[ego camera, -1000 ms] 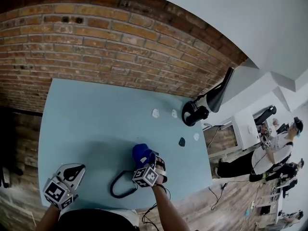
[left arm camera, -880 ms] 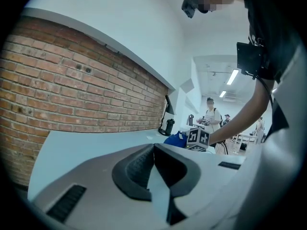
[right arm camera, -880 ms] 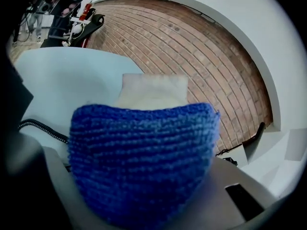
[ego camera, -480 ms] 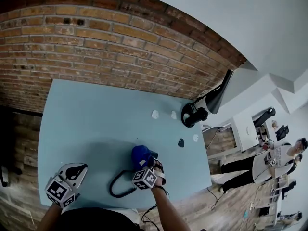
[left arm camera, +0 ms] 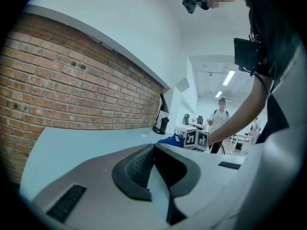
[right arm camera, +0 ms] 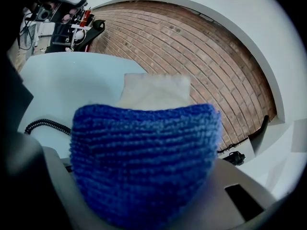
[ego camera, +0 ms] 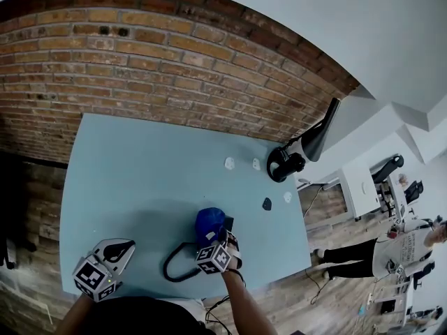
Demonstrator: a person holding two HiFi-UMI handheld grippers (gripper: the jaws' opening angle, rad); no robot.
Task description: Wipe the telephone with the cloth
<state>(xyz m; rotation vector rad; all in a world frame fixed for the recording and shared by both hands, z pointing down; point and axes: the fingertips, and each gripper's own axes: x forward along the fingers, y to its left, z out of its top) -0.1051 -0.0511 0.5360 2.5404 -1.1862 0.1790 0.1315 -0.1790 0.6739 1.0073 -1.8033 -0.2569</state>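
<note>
The telephone (ego camera: 228, 223) sits near the front edge of the pale blue table (ego camera: 140, 180), almost wholly covered. From the head view only a dark corner shows just right of the cloth, and its black coiled cord (ego camera: 176, 271) loops out to the left. The blue knitted cloth (ego camera: 209, 220) lies bunched on top of it. The right gripper (ego camera: 215, 234) has its 2 jaws clamped on the near part of the cloth, which fills the space between them in the right gripper view. A pale block (right arm camera: 153, 91) shows just beyond the cloth there (possibly the telephone's top; I cannot tell).

The left gripper (ego camera: 117, 251) rests well apart to the left, near the table's front edge, its jaws pressed together with nothing between them.

Further back on the table lie 3 small white scraps (ego camera: 228, 163) and 1 small dark piece (ego camera: 266, 204). A black lamp-like stand (ego camera: 286, 162) is at the far right corner, before the brick wall (ego camera: 174, 61).

As a judgement, wiping is under way: the cloth is grasped and pressed on the telephone. How much surface is already done cannot be read, so further passes over the body probably remain.
</note>
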